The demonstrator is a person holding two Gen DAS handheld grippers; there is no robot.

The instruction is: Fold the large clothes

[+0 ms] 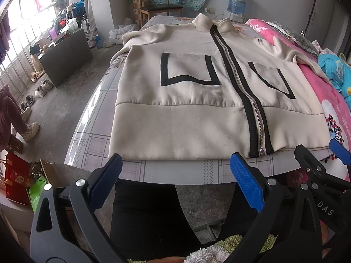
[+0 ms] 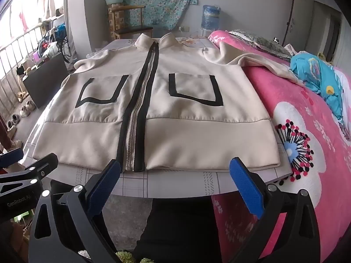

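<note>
Jacket [image 2: 153, 120] lay flat, zipped, on counter [image 1: 175, 171]. Left gripper [image 1: 175, 175] and right gripper [image 2: 173, 179] jaws wide, empty. Best pinch sleeve edge first, fold inward evenly.

One jacket [image 1: 186, 100], two pockets [image 1: 188, 70], two tools [image 1: 175, 175].

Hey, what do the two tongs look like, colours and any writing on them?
Both tongs, left and right, have black angular frames with triangular cut-outs, silver round pivot bolts and blue textured pads. White lettering shows on each one's side: "DAS" on the right, "GenRobot" on the left.
</note>
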